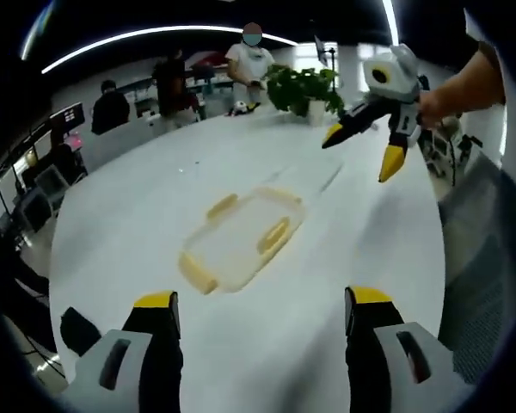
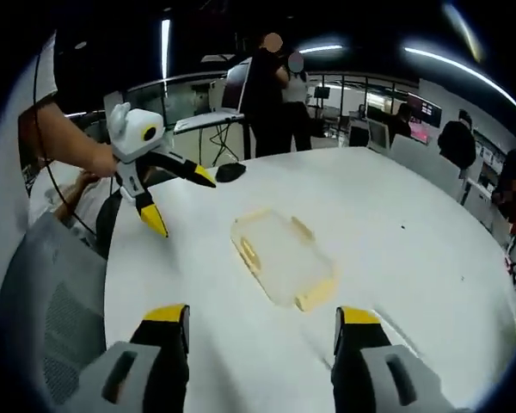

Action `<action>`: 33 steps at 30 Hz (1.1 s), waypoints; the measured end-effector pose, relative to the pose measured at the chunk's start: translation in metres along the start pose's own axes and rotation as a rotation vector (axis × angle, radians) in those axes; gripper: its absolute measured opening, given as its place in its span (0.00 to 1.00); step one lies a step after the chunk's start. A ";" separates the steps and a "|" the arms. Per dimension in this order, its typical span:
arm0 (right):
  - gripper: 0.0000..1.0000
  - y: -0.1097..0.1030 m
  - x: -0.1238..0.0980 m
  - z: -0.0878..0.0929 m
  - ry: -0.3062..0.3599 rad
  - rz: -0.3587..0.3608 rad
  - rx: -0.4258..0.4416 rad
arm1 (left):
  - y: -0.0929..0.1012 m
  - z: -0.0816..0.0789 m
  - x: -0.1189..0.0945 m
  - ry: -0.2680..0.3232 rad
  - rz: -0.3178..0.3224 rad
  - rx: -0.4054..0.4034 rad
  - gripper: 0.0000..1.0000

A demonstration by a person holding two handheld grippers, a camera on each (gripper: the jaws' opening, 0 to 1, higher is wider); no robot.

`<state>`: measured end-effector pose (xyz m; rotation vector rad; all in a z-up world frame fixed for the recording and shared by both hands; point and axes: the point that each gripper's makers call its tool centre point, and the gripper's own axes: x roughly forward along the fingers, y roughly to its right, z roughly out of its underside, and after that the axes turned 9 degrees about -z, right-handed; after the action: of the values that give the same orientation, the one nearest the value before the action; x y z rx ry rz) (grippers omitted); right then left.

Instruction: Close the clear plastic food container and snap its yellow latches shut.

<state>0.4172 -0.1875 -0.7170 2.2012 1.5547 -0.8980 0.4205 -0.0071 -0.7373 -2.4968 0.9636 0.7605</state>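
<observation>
While held above the white table (image 1: 138,198), both wide apart:
Left gripper (image 1: 262,310): jaws spread, holding nothing.
Right gripper (image 2: 262,323): jaws spread, holding nothing.
Clear container (image 1: 241,241): flat mid-table, yellow latches (image 1: 275,234) at its edges, apart from both grippers.

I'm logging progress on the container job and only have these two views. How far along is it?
Done: the lid seems to sit on the clear food container on the white table. In hand: nothing; the left hand-held gripper and right hand-held gripper hover open, apart from it. Left: the yellow latches look splayed outward, so all need snapping, though I can't be sure the lid is seated.
</observation>
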 end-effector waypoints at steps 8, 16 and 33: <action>0.67 0.011 0.008 -0.003 -0.044 -0.038 -0.062 | -0.012 0.006 0.006 -0.029 0.028 0.075 0.75; 0.65 0.021 0.016 -0.005 -0.104 -0.083 -0.130 | -0.021 0.010 0.013 -0.057 0.071 0.142 0.71; 0.64 0.049 0.036 -0.013 -0.206 -0.132 -0.271 | -0.034 0.016 0.033 -0.105 0.157 0.317 0.70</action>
<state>0.4739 -0.1715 -0.7360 1.7799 1.6287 -0.8624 0.4593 0.0079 -0.7654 -2.1093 1.1538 0.7141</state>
